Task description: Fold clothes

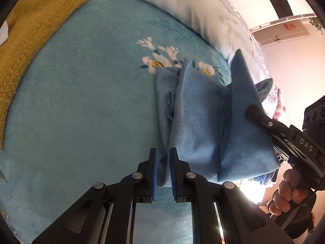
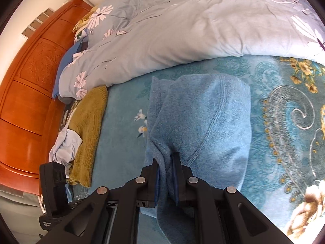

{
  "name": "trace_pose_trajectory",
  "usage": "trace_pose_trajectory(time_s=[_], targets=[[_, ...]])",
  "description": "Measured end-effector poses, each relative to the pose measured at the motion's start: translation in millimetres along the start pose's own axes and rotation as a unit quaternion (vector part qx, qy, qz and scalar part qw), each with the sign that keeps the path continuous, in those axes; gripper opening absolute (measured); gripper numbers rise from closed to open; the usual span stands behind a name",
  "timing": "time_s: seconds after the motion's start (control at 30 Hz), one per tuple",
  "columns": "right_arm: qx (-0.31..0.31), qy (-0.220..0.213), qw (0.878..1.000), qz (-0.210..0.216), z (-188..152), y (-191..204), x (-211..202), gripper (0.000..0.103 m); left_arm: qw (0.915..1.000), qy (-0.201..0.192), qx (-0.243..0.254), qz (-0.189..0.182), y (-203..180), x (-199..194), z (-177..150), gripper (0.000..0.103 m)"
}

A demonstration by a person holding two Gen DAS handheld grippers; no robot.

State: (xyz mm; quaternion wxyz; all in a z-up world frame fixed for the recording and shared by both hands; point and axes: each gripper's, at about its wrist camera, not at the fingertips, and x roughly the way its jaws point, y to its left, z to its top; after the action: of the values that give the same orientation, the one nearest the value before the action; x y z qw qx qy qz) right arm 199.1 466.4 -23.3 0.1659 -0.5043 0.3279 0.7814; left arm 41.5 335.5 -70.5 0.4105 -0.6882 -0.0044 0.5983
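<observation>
Orange wood headboard, teal bedspread (sunlit), pale wall.

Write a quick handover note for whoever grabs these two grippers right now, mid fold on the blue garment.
Left gripper: shut on an edge of the blue garment.
Right gripper: shut on another bunched edge of it.
The garment hangs between both, part folded, partly lifted over the teal blanket.
A mustard sweater lies beside the duvet, not in a neat fold.
Left: lay the garment down, finish its fold, then likely the sweater.
</observation>
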Motion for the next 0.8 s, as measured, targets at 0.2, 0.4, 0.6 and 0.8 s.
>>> trace_pose_trajectory(time_s=[0.2,0.4,0.6,0.8], targets=[[-0.014,0.042,0.999,-0.028,-17.0,24.6,50.5,0.012,0.9999,-0.004,-0.013,-0.004,15.3,-5.9,-3.0,0.012],[-0.018,0.056,0.998,-0.034,-26.0,28.9,64.6,0.016,0.9999,-0.012,-0.003,-0.004,21.0,-13.4,3.4,0.012],[-0.020,0.043,0.999,0.001,-18.8,33.9,48.2,0.028,0.9994,-0.025,0.008,-0.024,9.0,-16.0,25.8,0.015],[0.004,-0.011,1.000,0.017,-10.9,20.0,0.2,0.034,0.9971,-0.036,0.058,-0.033,-14.0,-21.7,50.8,0.035]])
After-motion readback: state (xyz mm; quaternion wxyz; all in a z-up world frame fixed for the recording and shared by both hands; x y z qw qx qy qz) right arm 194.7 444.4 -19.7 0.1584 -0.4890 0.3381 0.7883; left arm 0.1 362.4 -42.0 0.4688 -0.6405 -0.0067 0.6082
